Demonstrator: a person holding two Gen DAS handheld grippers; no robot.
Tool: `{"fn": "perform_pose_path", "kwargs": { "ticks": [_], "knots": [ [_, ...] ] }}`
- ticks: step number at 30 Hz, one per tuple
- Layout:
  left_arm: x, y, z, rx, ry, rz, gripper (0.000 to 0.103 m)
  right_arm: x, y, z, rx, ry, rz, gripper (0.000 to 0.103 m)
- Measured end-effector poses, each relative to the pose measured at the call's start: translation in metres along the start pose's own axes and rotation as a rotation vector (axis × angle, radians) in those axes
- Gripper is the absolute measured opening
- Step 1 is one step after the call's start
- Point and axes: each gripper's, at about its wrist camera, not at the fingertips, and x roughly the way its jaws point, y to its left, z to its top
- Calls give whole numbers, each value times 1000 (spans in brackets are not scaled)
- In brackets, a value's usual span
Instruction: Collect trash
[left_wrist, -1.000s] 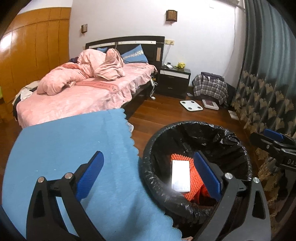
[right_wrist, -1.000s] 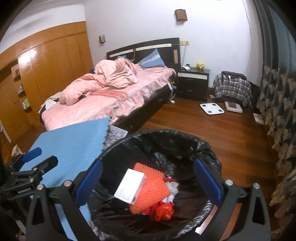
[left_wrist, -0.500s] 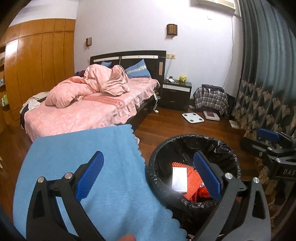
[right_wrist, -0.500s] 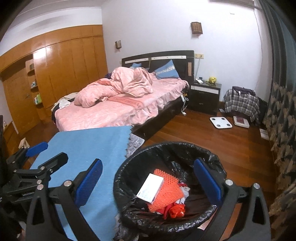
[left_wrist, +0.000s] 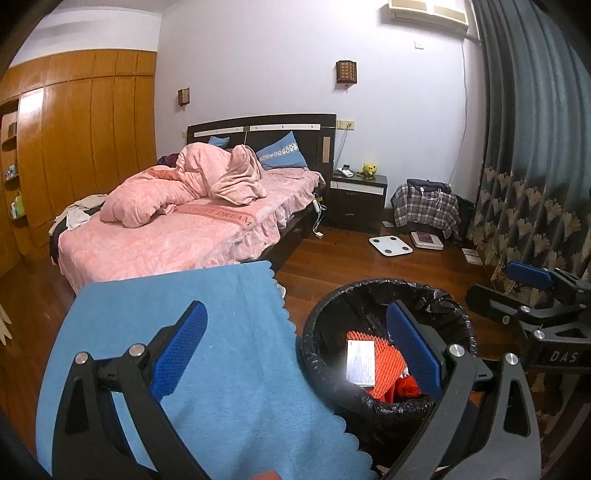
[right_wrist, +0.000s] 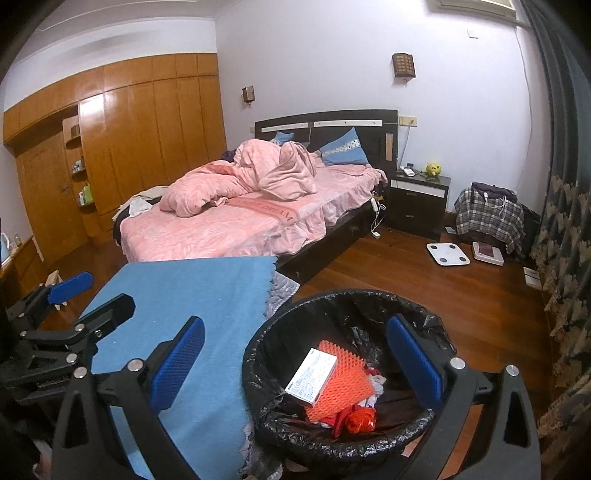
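Observation:
A round bin lined with a black bag (left_wrist: 373, 291) (right_wrist: 280, 325) stands on the wood floor beside a blue cloth (left_wrist: 184, 332) (right_wrist: 192, 295). Inside the bin lie a white box (left_wrist: 360, 363) (right_wrist: 312, 374), an orange spiky mat (left_wrist: 384, 363) (right_wrist: 343, 380) and red wrappers (right_wrist: 356, 419). My left gripper (left_wrist: 295, 349) is open and empty, high above the cloth's edge and the bin rim. My right gripper (right_wrist: 295, 363) is open and empty too, above the bin. Each gripper appears at the edge of the other's view.
A bed with pink covers (left_wrist: 177, 229) (right_wrist: 236, 221) fills the middle left. Beyond it are a dark nightstand (left_wrist: 358, 199), two floor scales (left_wrist: 390, 244) (left_wrist: 426, 240), a plaid-covered object (left_wrist: 424, 206) and curtains (left_wrist: 535, 166) on the right. A wooden wardrobe (right_wrist: 129, 147) lines the left wall.
Both grippers have risen and pulled back from the bin, so it looks smaller and lower in each view. Both stay open, and the trash in the bin has not moved.

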Motion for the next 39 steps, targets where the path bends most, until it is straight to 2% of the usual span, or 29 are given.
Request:
{"fn": "perform_pose_path", "kwargs": {
  "ticks": [39],
  "knots": [
    [-2, 1, 0, 0, -2, 3, 95, -2, 6, -1, -6, -2, 5, 97]
  ]
}}
